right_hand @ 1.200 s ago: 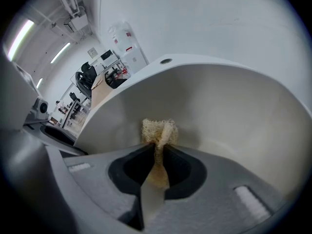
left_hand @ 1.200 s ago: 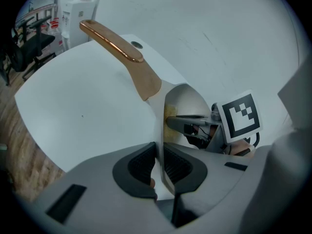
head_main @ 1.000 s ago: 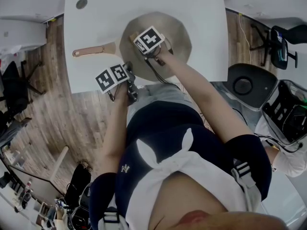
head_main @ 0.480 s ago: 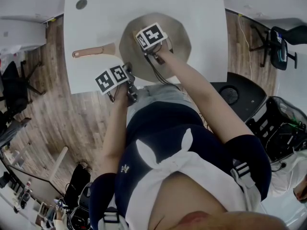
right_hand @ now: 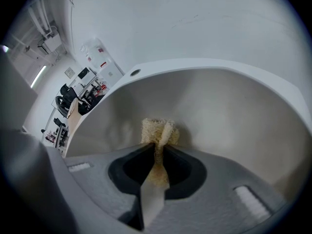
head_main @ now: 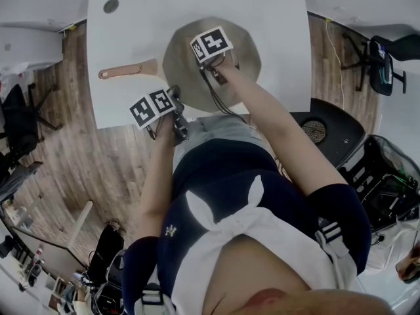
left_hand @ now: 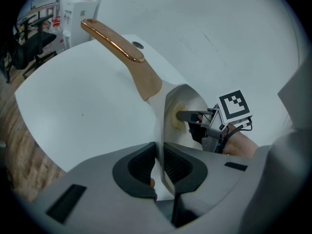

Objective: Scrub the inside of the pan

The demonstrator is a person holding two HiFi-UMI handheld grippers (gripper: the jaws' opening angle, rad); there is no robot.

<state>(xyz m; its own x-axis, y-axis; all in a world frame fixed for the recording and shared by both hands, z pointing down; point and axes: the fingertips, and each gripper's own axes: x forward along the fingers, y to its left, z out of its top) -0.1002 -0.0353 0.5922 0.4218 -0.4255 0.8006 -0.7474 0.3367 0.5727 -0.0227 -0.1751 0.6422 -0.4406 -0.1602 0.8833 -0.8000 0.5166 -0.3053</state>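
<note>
A grey pan (head_main: 246, 54) with a copper-coloured handle (head_main: 125, 70) lies on the white table (head_main: 131, 31). My left gripper (head_main: 172, 98) is shut on the pan's near rim (left_hand: 161, 130), beside the handle (left_hand: 122, 52); the thin edge runs between its pads. My right gripper (head_main: 211, 45) reaches into the pan and is shut on a pale yellow sponge (right_hand: 158, 129). The sponge (left_hand: 175, 117) presses against the pan's inner surface (right_hand: 224, 106). In the left gripper view the right gripper (left_hand: 187, 116) shows over the rim with its marker cube behind it.
A round hole (head_main: 111, 5) sits in the table's far left corner. The table's near edge runs just under my left gripper, with wooden floor below. A black office chair (head_main: 384, 61) and a dark round object (head_main: 328, 128) stand to the right.
My right gripper has slid the sponge a little toward the far side of the pan. The left gripper and the pan have stayed put.
</note>
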